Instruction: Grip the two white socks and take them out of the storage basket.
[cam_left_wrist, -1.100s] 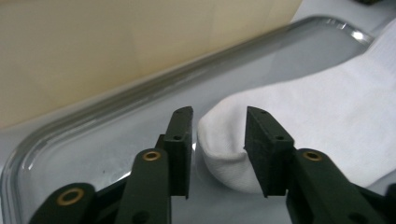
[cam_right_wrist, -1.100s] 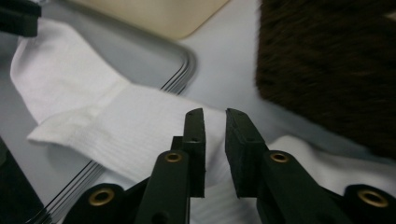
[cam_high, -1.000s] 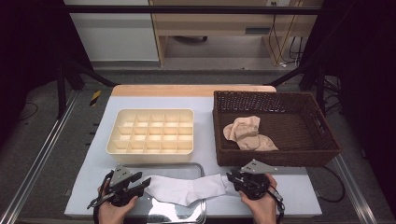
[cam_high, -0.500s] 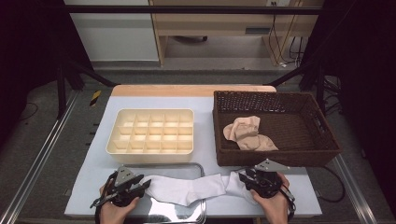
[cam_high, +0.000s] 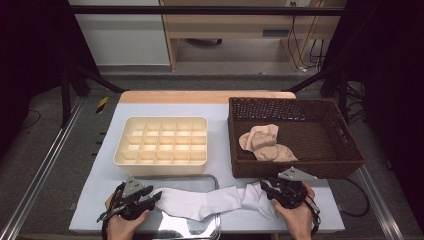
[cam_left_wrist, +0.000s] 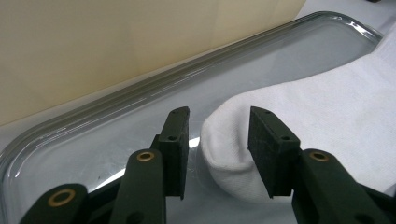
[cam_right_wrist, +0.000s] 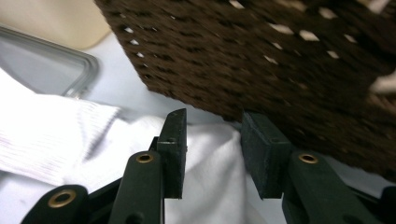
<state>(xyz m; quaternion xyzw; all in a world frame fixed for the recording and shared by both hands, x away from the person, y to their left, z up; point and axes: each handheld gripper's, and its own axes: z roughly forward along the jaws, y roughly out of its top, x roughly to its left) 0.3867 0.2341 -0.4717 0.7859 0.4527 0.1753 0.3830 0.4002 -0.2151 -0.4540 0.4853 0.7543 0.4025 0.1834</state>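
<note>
Far right on the white table (cam_high: 112, 185): a dark brown wicker basket (cam_high: 350, 145), largest of the containers, holding a small heap of beige socks (cam_high: 264, 144) toward its near left corner. Left of it, just apart: a cream plastic organiser tray (cam_high: 160, 167), split into rows of small square compartments, every visible cell bare. Near the front edge, just in front of the organiser: a shallow metal tray (cam_high: 205, 231) with rounded corners, carrying the toe half of a long white sock (cam_high: 210, 200). Stretched flat left to right, toe end on the metal tray, cuff end spilling off its right rim onto the table just in front of the basket's near wall.

At near left, left gripper (cam_high: 150, 200), jaws spread either side of the rounded toe, pads clear of the cloth, having just been opening after a slight closing. At near right, right gripper (cam_high: 267, 192), jaws likewise parted over the cuff end, white fabric between them but not pinched, having just been opening. Basket weave close behind the right jaws in the right gripper view.
</note>
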